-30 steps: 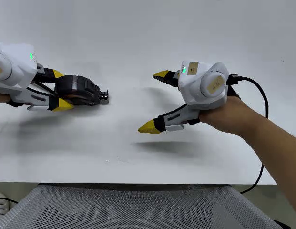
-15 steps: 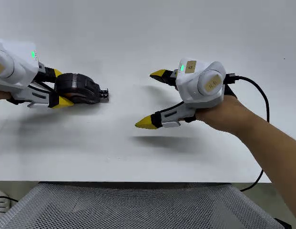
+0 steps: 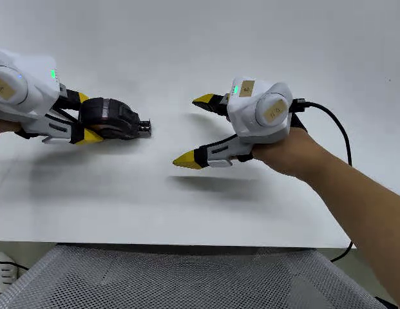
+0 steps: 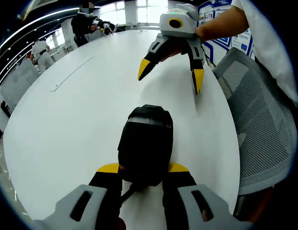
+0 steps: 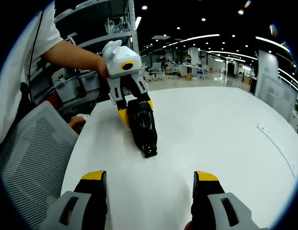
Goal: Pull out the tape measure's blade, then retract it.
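Less gap now separates right gripper (image 3: pixel 193 131) from tape measure (image 3: pixel 113 118).

L claw (image 3: pixel 85 117) clamped shut, R claw (image 3: pixel 193 130) spread wide, tips facing each other.

On the table (image 3: pixel 264 51), tape measure (image 3: pixel 113 119) sits left of right gripper (image 3: pixel 193 131).

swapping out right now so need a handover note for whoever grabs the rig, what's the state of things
Left tongs: shut on the tape measure, on or just over the white table, blade hook facing the right tongs.
Right tongs: open, empty, apart from the hook.
Done: case gripped; blade not out.
Left: pinch the hook, pull the blade out, let it retract.
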### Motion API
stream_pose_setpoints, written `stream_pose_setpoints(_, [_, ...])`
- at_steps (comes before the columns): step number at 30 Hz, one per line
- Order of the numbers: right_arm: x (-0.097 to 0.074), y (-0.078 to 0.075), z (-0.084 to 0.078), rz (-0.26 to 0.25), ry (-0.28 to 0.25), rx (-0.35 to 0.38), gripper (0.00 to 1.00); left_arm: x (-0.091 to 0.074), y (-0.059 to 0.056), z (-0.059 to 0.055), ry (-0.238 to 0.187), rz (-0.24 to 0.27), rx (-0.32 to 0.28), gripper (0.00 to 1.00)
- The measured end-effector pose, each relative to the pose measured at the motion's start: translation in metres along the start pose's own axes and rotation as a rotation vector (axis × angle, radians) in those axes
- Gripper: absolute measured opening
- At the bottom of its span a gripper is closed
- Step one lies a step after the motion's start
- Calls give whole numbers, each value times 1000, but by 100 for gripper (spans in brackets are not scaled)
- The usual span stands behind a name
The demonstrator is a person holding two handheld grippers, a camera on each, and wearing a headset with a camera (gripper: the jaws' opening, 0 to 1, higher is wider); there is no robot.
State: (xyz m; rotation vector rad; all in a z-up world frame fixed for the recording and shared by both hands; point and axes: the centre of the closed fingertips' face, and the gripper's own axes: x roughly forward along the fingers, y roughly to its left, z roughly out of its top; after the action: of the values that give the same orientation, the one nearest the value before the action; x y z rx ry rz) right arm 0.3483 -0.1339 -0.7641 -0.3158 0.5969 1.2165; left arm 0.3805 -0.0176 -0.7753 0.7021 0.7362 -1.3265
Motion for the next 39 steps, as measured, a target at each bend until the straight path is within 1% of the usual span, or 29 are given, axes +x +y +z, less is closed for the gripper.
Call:
stream_pose_setpoints(2, [5,1,0,9,1,-6,70,0,0,0,2,0,2,27])
stream_pose_setpoints(12, [21,-2,10,18,-13,-31,60,0,2,0,7,-7,20,26])
stream_pose_setpoints(15, [27,0,13,28,-17,-52,55,0,1,1,3,-12,42,26])
stream_pose_setpoints(17, [31,0,14,33,-19,-52,53,-1,1,1,5,-14,45,26])
stream_pose_setpoints(19, [34,0,16,40,-22,-68,49,-1,2,1,5,-19,50,26])
stream_pose_setpoints(21, [37,0,17,45,-25,-72,47,0,2,1,4,-23,52,26])
stream_pose_setpoints(25, [43,-1,17,51,-26,-90,42,0,2,0,14,-27,60,26])
stream_pose_setpoints(30, [48,-1,14,66,-26,-93,38,0,1,1,11,-28,49,26])
stream_pose_setpoints(34, [52,-1,12,72,-28,-111,32,0,1,1,12,-31,48,27])
stream_pose_setpoints(39, [56,-2,16,75,-40,-128,25,0,0,1,10,-31,45,27])
